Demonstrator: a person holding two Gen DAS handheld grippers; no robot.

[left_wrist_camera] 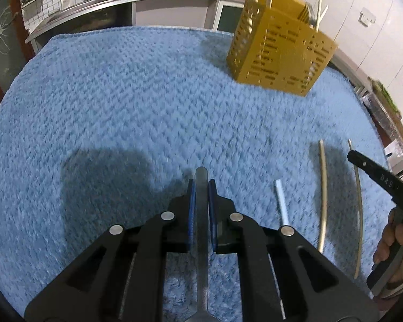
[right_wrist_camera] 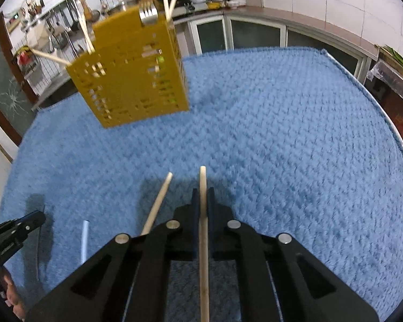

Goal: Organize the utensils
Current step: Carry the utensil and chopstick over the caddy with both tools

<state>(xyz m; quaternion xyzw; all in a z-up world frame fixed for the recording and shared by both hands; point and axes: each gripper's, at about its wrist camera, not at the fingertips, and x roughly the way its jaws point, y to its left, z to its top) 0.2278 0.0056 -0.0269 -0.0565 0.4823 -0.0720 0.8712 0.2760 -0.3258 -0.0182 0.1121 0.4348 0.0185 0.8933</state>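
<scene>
Our left gripper [left_wrist_camera: 201,187] pinches a flat metal handle [left_wrist_camera: 202,173] and our right gripper [right_wrist_camera: 202,196] a chopstick [right_wrist_camera: 202,185], yet the yellow caddy [right_wrist_camera: 131,72] sits upper left, so thin grips might swivel or slip in transit.

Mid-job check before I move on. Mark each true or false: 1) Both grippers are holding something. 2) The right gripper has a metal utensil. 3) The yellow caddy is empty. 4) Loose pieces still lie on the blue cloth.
1) True: the left gripper and the right gripper are each shut on an item.
2) False: the right holds a wooden chopstick; the left holds the flat metal utensil handle.
3) False: the yellow caddy already holds chopsticks and a fork.
4) True: a chopstick and a pale rod lie on the blue cloth.
</scene>
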